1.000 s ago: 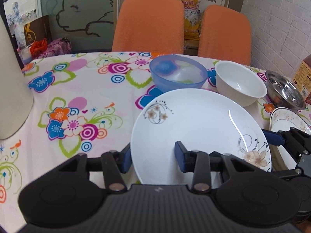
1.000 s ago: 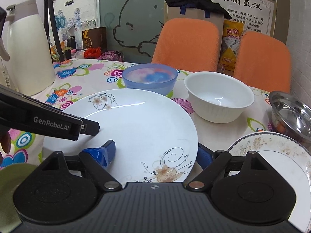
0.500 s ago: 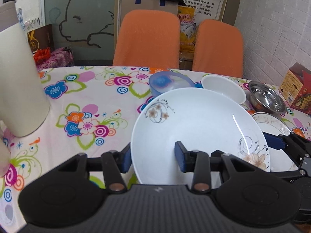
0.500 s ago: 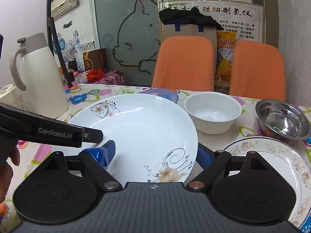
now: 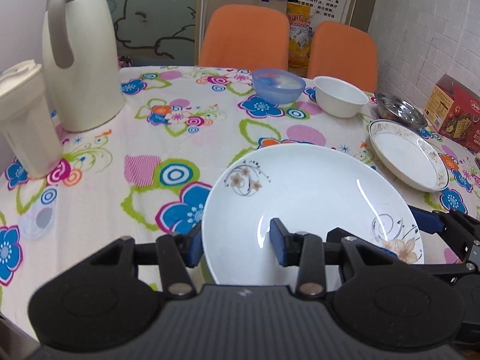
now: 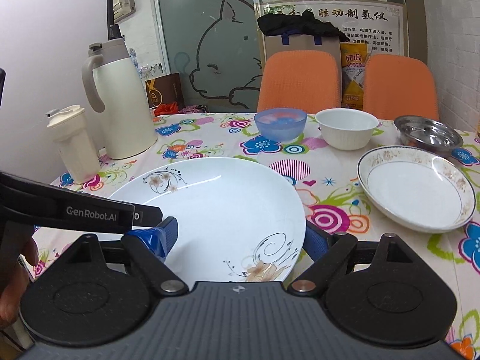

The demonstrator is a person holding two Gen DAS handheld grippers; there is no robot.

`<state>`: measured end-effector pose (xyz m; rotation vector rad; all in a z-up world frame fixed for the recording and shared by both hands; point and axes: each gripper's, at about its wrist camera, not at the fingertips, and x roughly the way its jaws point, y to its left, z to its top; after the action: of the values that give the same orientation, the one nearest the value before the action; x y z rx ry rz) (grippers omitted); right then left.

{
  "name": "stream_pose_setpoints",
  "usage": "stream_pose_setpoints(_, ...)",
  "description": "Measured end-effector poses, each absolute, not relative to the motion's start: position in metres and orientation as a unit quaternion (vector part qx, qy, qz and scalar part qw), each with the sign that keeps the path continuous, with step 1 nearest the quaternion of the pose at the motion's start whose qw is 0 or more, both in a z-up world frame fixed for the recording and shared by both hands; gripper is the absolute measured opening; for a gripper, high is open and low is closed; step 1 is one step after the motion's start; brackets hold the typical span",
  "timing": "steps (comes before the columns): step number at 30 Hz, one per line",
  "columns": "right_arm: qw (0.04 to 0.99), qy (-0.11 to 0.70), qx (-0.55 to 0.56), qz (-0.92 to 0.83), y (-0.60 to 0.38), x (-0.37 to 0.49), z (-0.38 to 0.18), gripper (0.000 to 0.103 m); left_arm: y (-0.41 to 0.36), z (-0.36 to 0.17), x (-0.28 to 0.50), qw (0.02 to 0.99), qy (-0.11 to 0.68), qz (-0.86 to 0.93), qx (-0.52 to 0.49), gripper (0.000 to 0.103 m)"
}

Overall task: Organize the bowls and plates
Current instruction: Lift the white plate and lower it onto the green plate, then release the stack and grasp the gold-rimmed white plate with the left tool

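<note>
Above the floral tablecloth [image 5: 210, 138], the white plate [image 5: 312, 210] is rising, pulled back from the bowls; left gripper [image 5: 234, 240] and right gripper [image 6: 240, 237] are both clamping its rim. It's looking bound for the rimmed plate [image 6: 417, 189]; stacking next, probably.

Across my table, spread with a flowered tablecloth [image 5: 186, 138], stand two orange chairs [image 6: 298, 81] side by side. Behind them a frosted glass panel [image 6: 207, 42] carries a cartoon cat outline, and beside it a poster [image 6: 330, 15] with Chinese text hangs on the wall. A brown paper bag [image 6: 300, 43] topped with dark cloth sits behind the left-hand chair. To my right is a white brick wall [image 5: 426, 30]; at upper left, an air conditioner [image 6: 123, 0]. The light is even, indoor.
</note>
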<state>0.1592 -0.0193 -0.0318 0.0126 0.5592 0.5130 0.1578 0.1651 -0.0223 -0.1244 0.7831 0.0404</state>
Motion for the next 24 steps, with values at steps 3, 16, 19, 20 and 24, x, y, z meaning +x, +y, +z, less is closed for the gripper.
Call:
stream_pose_setpoints(3, 0.927, 0.279, 0.007, 0.249, -0.017, 0.154, -0.041, 0.074, 0.165, -0.030, 0.152, 0.921, 0.384, 0.025, -0.062, 0.039)
stream_pose_setpoints(16, 0.940, 0.239, 0.027, 0.244, -0.029, 0.144, -0.039, 0.075, 0.170, -0.025, 0.139, 0.940, 0.334, 0.066, -0.022, 0.052)
stream_pose_setpoints(19, 0.939, 0.244, 0.036, 0.241, -0.034, 0.147, -0.039, 0.075, 0.176, -0.014, 0.137, 0.944, 0.322, 0.068, -0.033, 0.055)
stream_pose_setpoints(20, 0.937, 0.248, 0.044, 0.242, -0.037, 0.148, -0.039, 0.075, 0.176, -0.012, 0.137, 0.944, 0.321, 0.068, -0.035, 0.057)
stream_pose_setpoints(24, 0.929, 0.268, 0.080, 0.243, -0.048, 0.153, -0.045, 0.075, 0.171, -0.011, 0.138, 0.943, 0.325, 0.060, -0.040, 0.059)
